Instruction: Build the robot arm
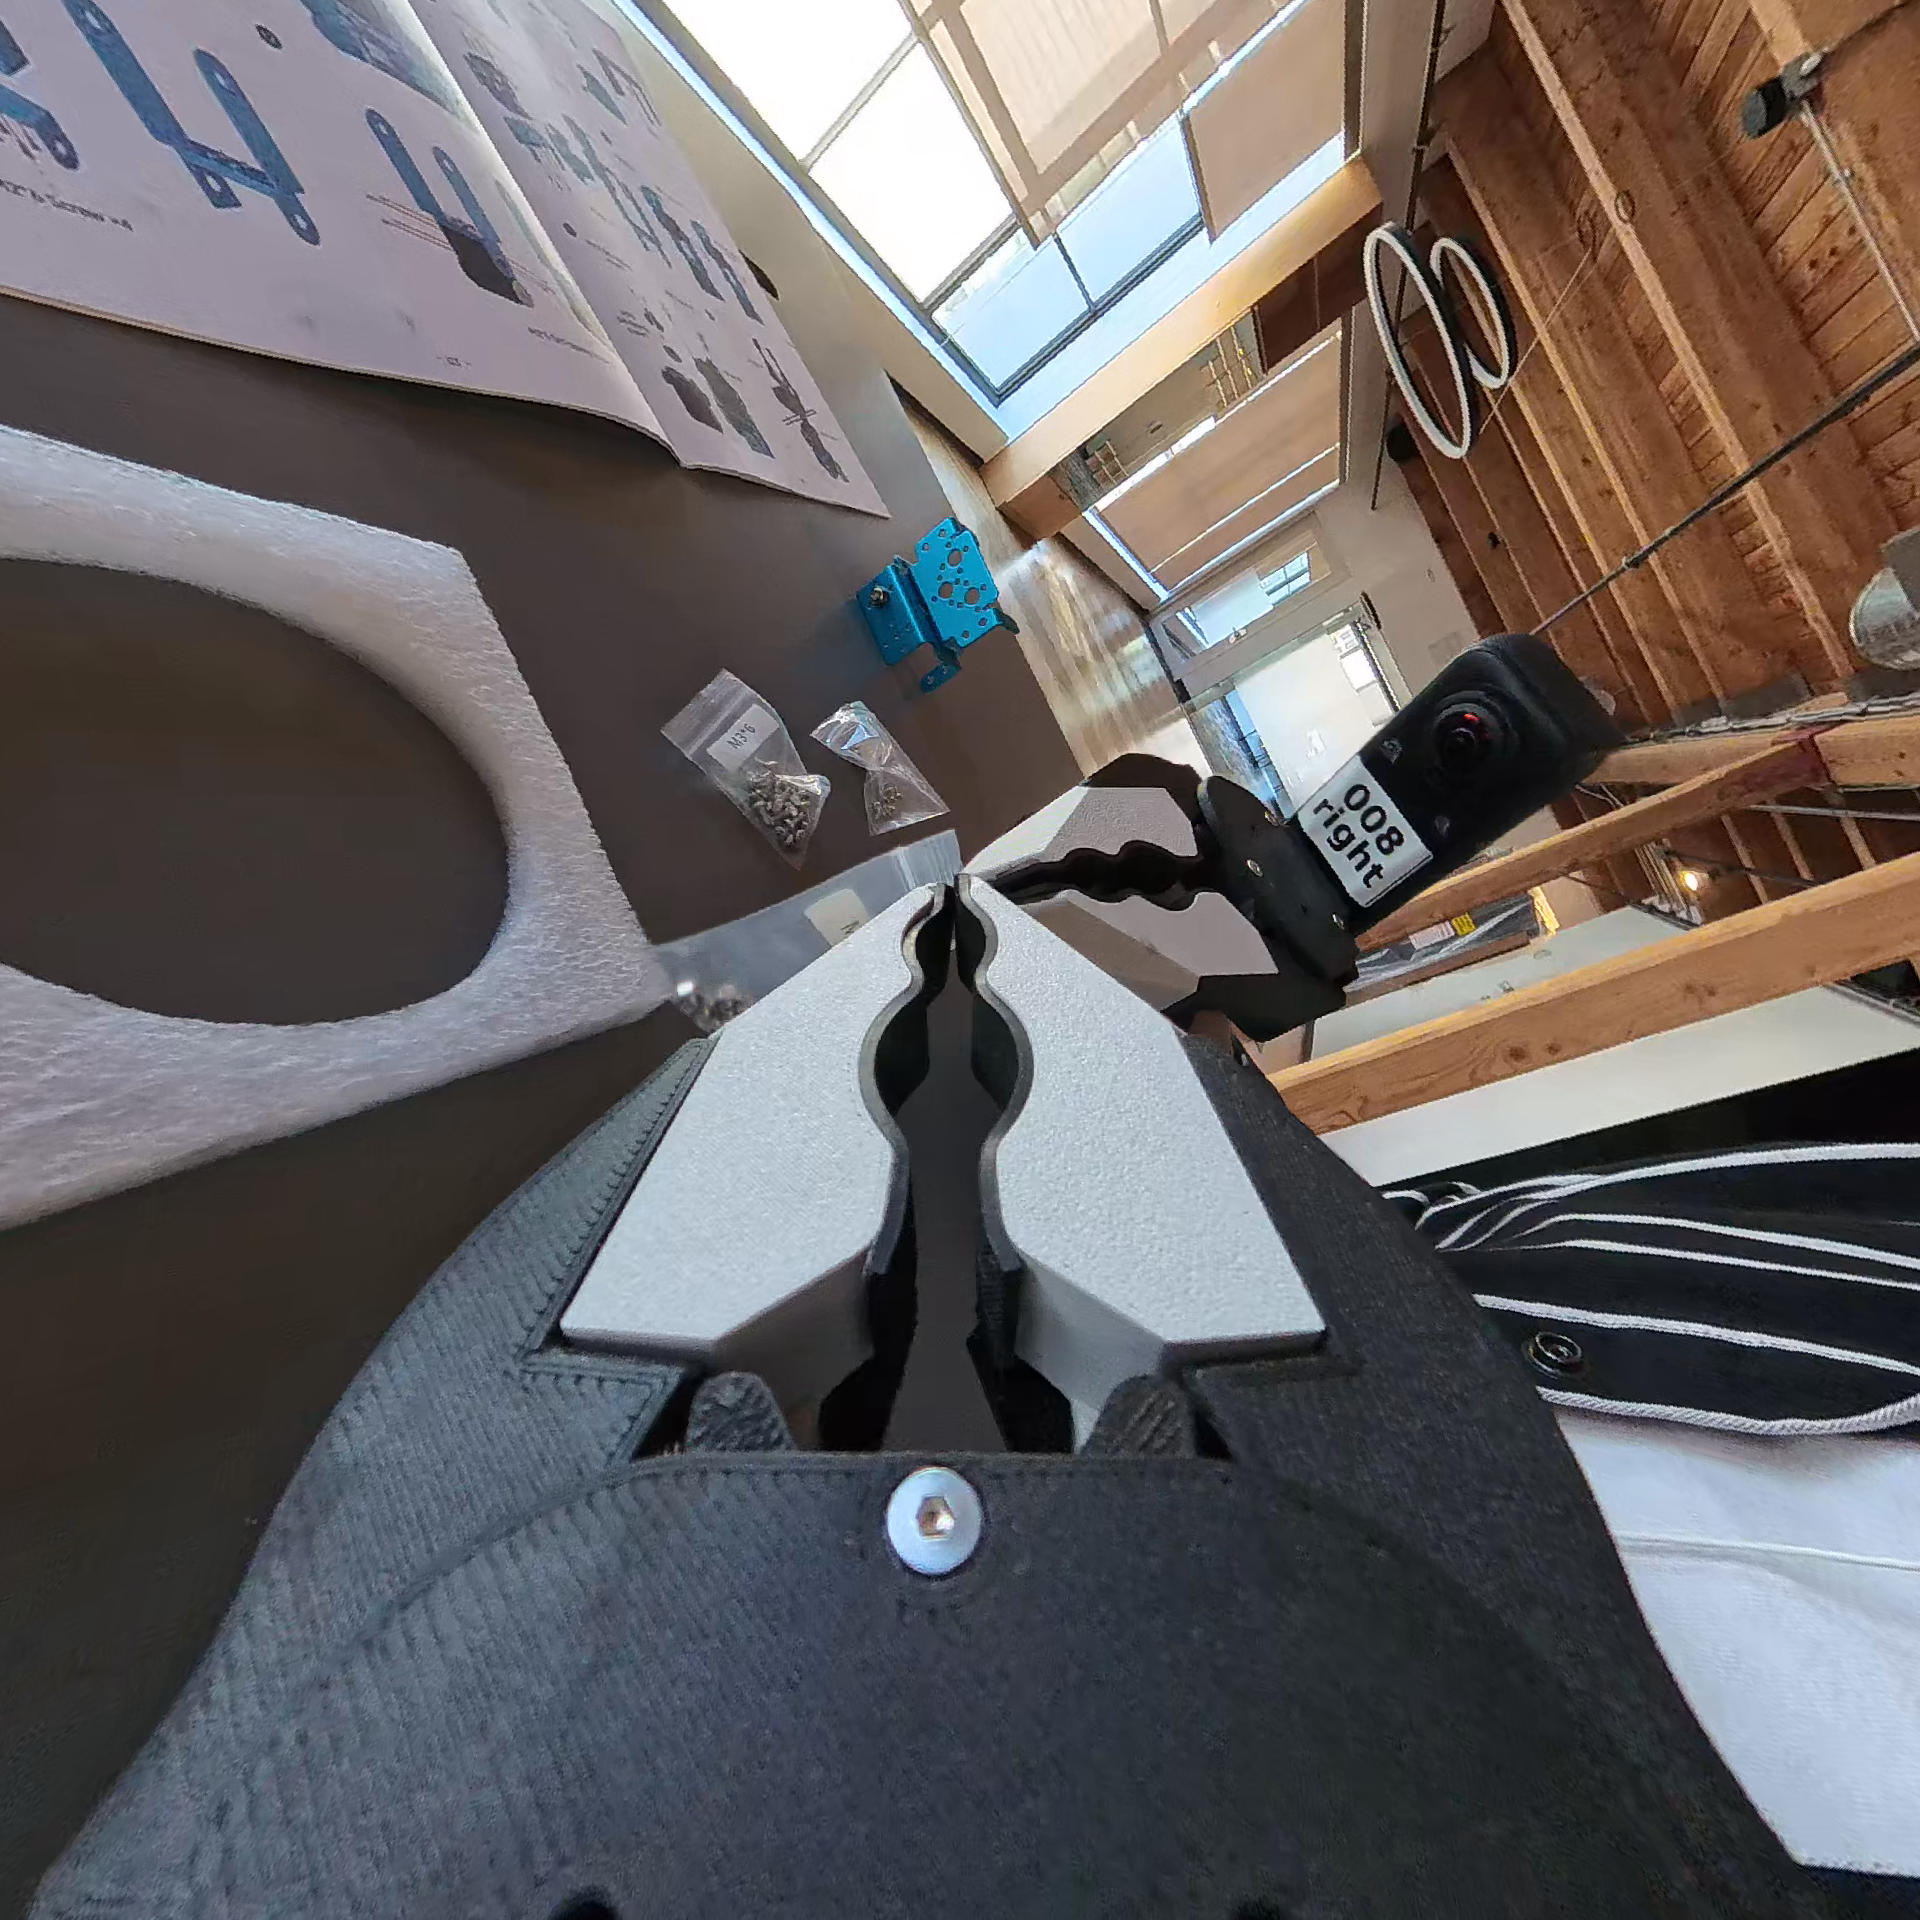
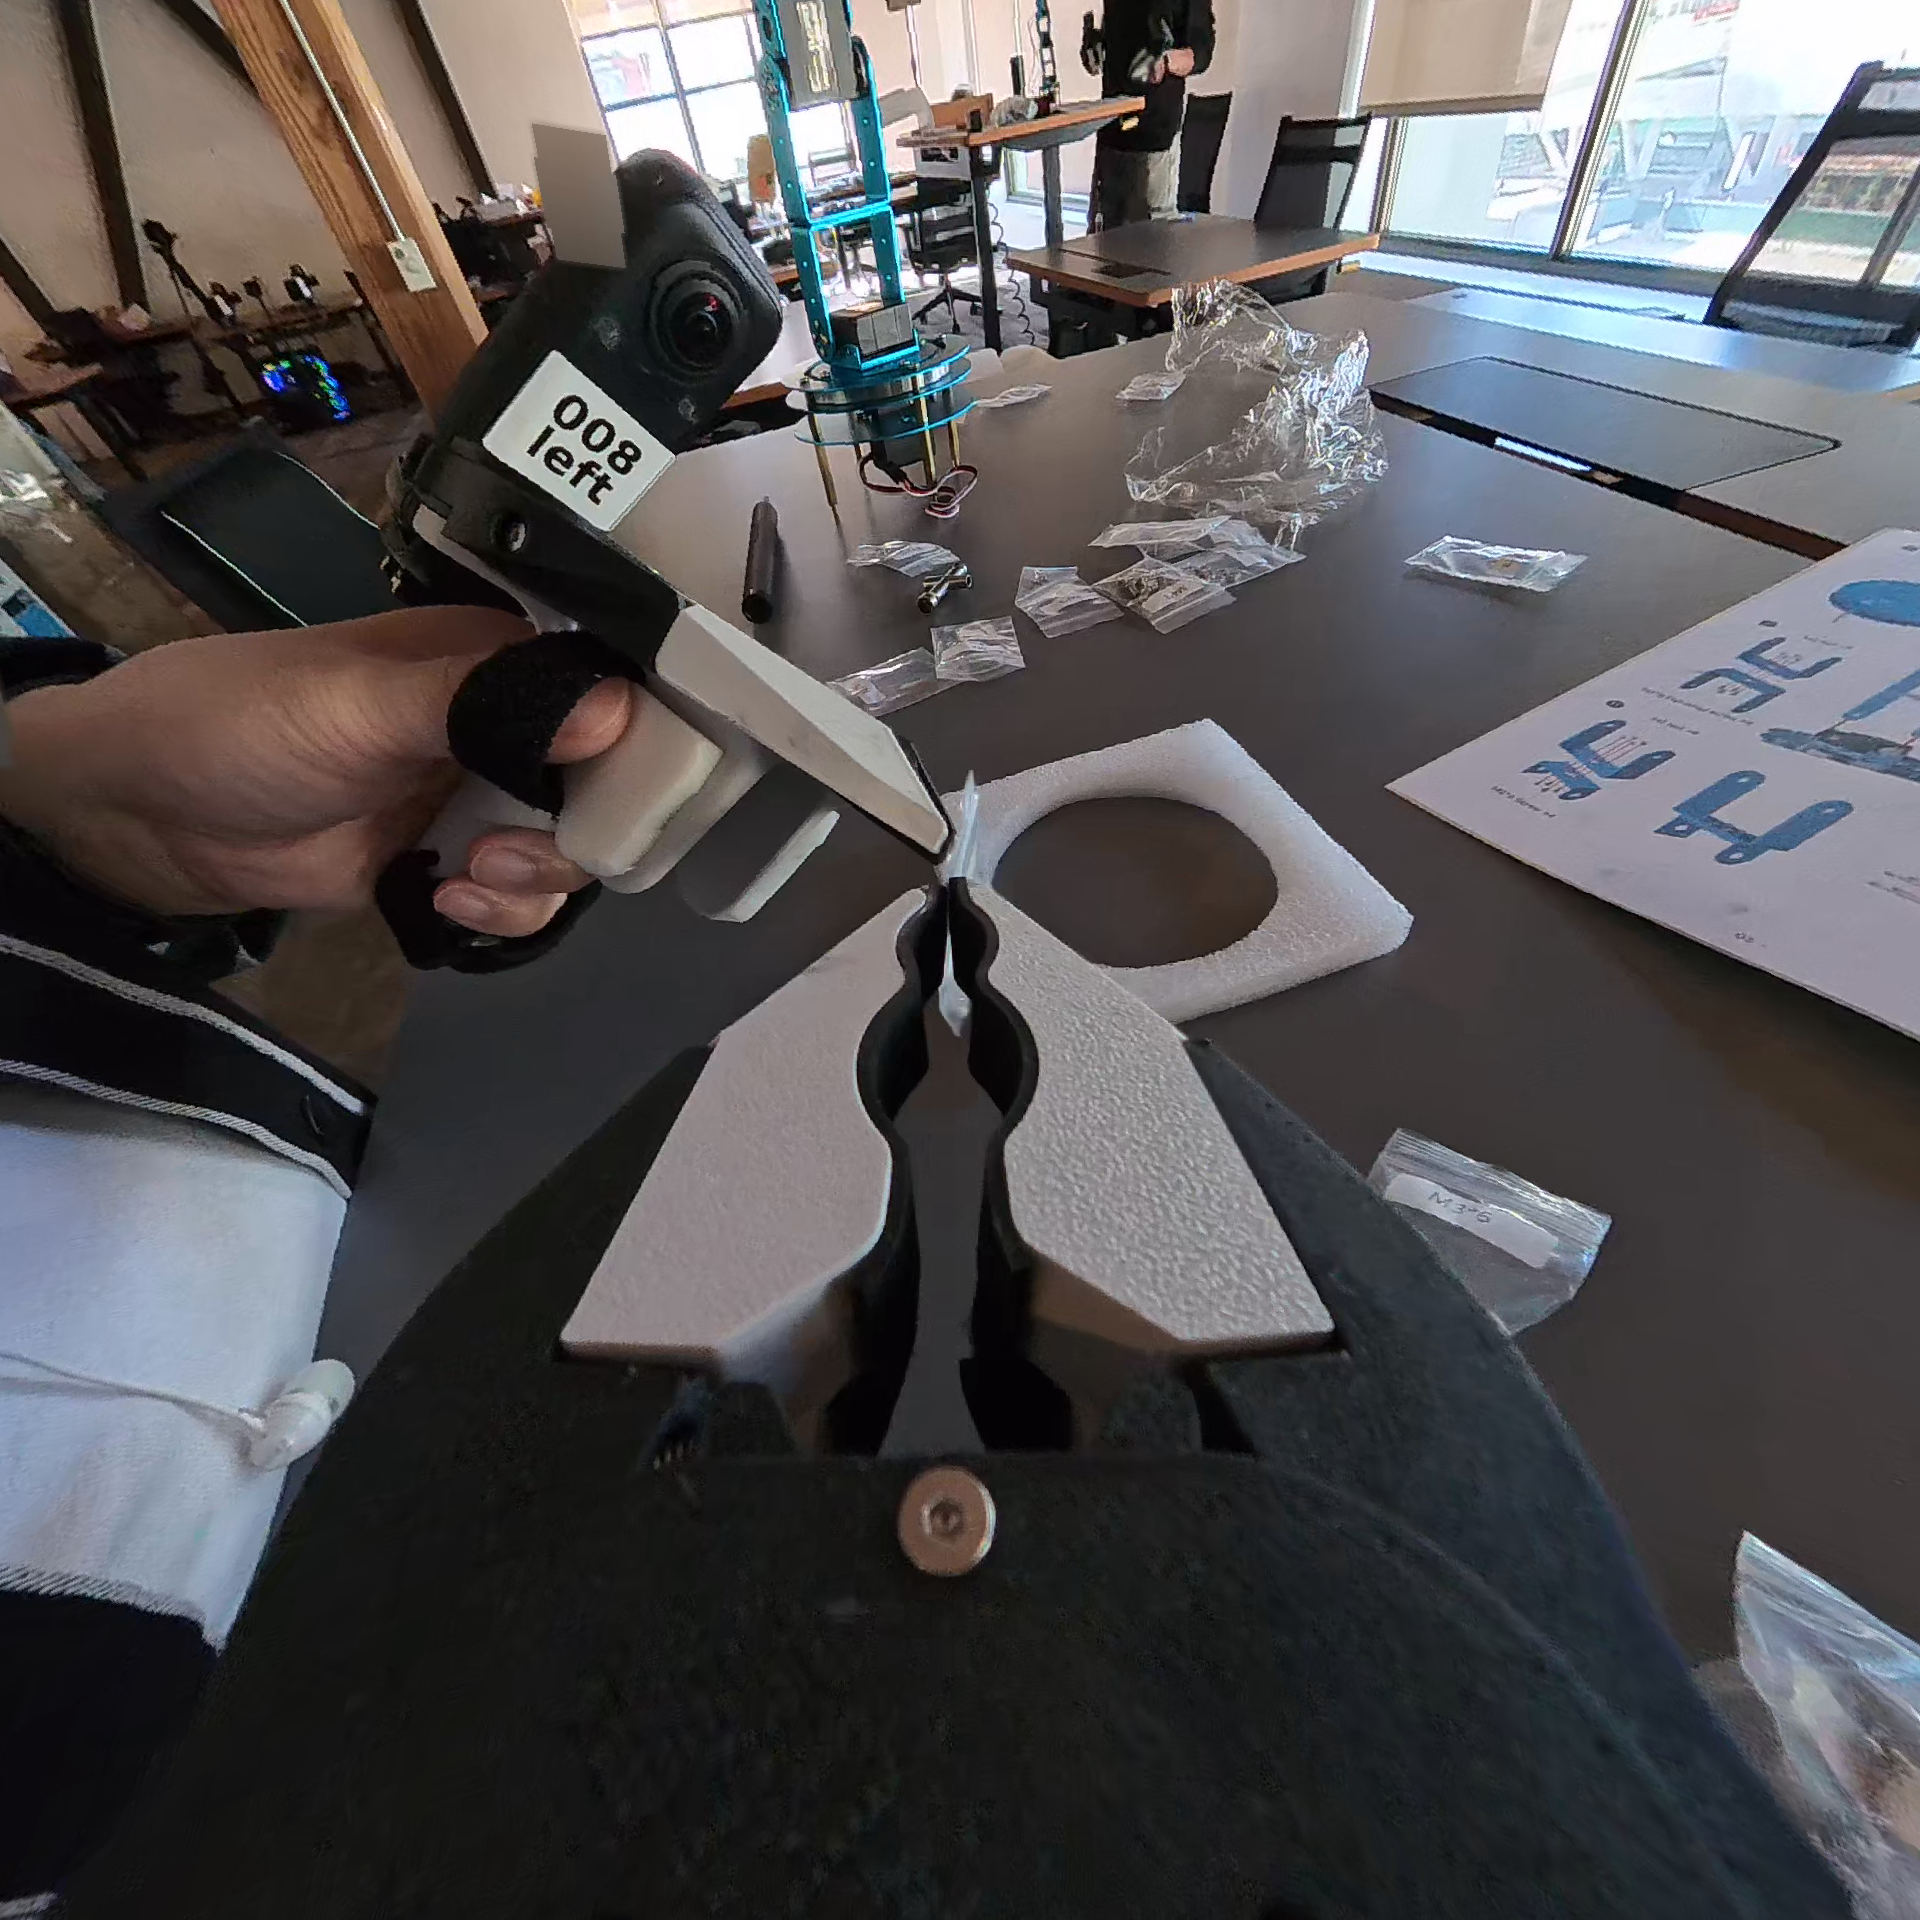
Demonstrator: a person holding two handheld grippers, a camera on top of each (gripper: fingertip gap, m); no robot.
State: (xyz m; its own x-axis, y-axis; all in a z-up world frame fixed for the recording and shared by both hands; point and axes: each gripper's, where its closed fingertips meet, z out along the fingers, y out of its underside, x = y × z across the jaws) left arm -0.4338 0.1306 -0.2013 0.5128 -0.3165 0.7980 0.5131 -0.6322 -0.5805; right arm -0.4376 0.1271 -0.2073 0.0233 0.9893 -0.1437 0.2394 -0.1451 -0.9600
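Observation:
A clear plastic zip bag (image 1: 790, 925) with small screws (image 1: 715, 1006) in its lower end hangs above the dark table (image 1: 208, 1351). My left gripper (image 1: 954, 891) is shut on the bag's top edge. My right gripper (image 2: 951, 896) is shut on the same bag, which shows edge-on between its pads (image 2: 968, 821). The two tips meet almost nose to nose. The right gripper also shows in the left wrist view (image 1: 1003, 883). The left gripper also shows in the right wrist view (image 2: 938, 844), held by a hand (image 2: 260, 748).
A white foam frame (image 2: 1320, 831) lies just beyond the tips. An instruction sheet (image 2: 1714, 779) lies to the right. Two small screw bags (image 1: 764, 779) and a blue bracket (image 1: 935, 603) lie on the table. Several more bags (image 2: 1143, 582), crumpled wrap (image 2: 1268, 416), a black rod (image 2: 764, 561) and a blue assembly (image 2: 862, 260) stand farther back. Less than 4 cm separates the two grippers' tips.

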